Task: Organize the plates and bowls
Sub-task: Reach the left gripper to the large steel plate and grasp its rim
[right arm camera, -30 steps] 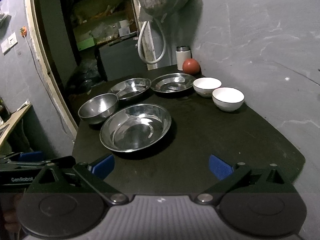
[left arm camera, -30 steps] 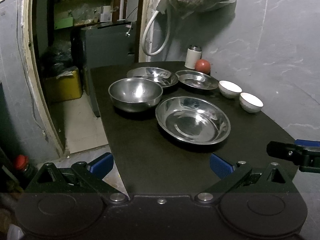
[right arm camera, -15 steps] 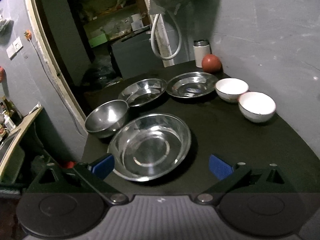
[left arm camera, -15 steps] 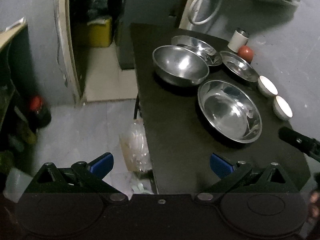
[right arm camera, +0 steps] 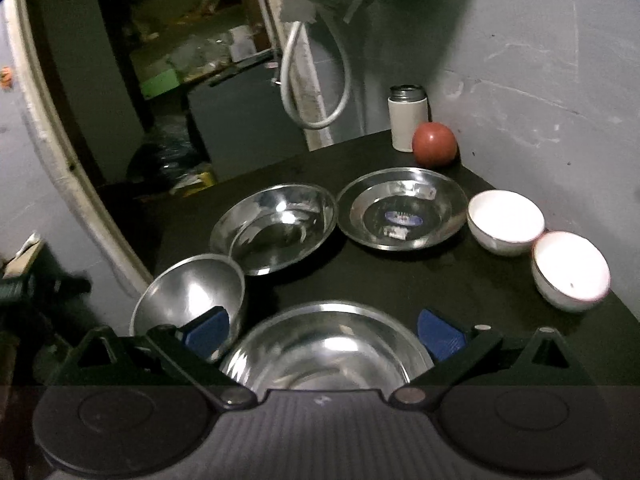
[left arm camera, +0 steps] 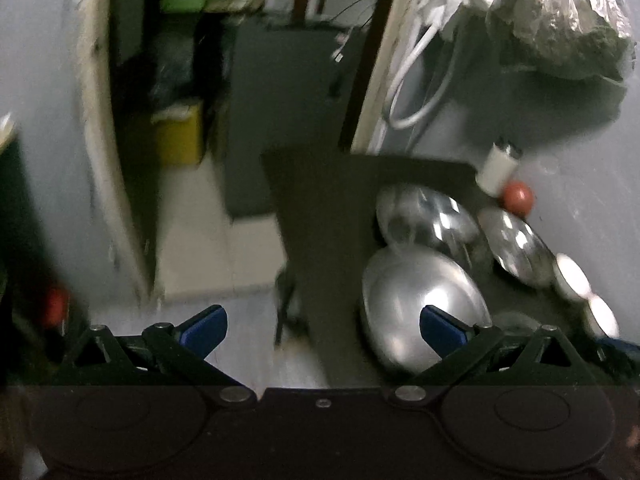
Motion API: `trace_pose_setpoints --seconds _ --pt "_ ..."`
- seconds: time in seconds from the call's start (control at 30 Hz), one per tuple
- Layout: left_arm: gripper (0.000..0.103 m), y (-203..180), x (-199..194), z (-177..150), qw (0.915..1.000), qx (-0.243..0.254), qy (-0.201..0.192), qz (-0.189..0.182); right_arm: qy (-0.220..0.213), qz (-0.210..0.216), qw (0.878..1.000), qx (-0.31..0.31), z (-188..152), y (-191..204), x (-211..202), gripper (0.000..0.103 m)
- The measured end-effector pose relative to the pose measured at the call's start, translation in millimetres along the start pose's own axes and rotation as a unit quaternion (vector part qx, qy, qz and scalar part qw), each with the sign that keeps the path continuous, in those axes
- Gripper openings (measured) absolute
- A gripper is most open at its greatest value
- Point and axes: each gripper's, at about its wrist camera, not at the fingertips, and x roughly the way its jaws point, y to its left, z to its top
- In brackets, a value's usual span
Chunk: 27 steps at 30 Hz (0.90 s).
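Note:
On the black table (right arm camera: 400, 280) lie a large steel dish (right arm camera: 328, 352) nearest me, a deep steel bowl (right arm camera: 192, 296) to its left, two steel plates (right arm camera: 276, 228) (right arm camera: 402, 212) behind, and two white bowls (right arm camera: 506, 220) (right arm camera: 570, 268) at the right. My right gripper (right arm camera: 322, 330) is open, and the large dish's far rim shows between its fingers. The left wrist view is blurred. There my left gripper (left arm camera: 322, 328) is open at the table's left edge, its right fingertip in front of the deep steel bowl (left arm camera: 420, 300). The white bowls (left arm camera: 572, 276) show at the right.
A red ball (right arm camera: 434, 144) and a white flask (right arm camera: 406, 118) stand in the back corner by the grey wall. A hose (right arm camera: 316, 80) and a filled plastic bag (left arm camera: 560, 20) hang above. Left of the table is a doorway with a yellow bin (left arm camera: 178, 132) on the floor.
My right gripper has moved forward and lower, up to the large steel dish. The left gripper has swung up and closer to the deep bowl; its view is now blurred.

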Motion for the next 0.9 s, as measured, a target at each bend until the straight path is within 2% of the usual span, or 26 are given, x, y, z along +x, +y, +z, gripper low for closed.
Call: trace_pose_setpoints --seconds 0.07,0.17,0.33,0.47,0.6,0.7,0.9 --pt "0.102 2 30 31 0.9997 0.019 -0.008 -0.012 0.005 -0.009 1.000 0.003 8 5 14 0.103" --pt "0.102 0 78 68 0.9986 0.033 0.009 -0.040 0.012 -0.019 1.000 0.018 20 9 38 0.103" --pt "0.102 -11 151 101 0.9930 0.062 0.056 -0.083 0.015 -0.018 0.999 0.046 36 11 72 0.103" --pt "0.102 -21 192 109 0.9873 0.083 0.081 -0.108 0.019 -0.013 0.997 0.079 42 7 95 0.097" --pt "0.101 -36 217 110 0.9809 0.116 0.100 -0.120 0.032 -0.010 0.994 0.104 47 4 117 0.087" --pt "0.096 -41 227 108 0.9771 0.128 0.114 -0.126 0.039 -0.009 0.992 0.118 47 4 128 0.080" --pt "0.078 -46 238 109 0.9736 0.128 0.134 -0.133 0.049 -0.006 0.990 0.129 47 5 143 0.064"
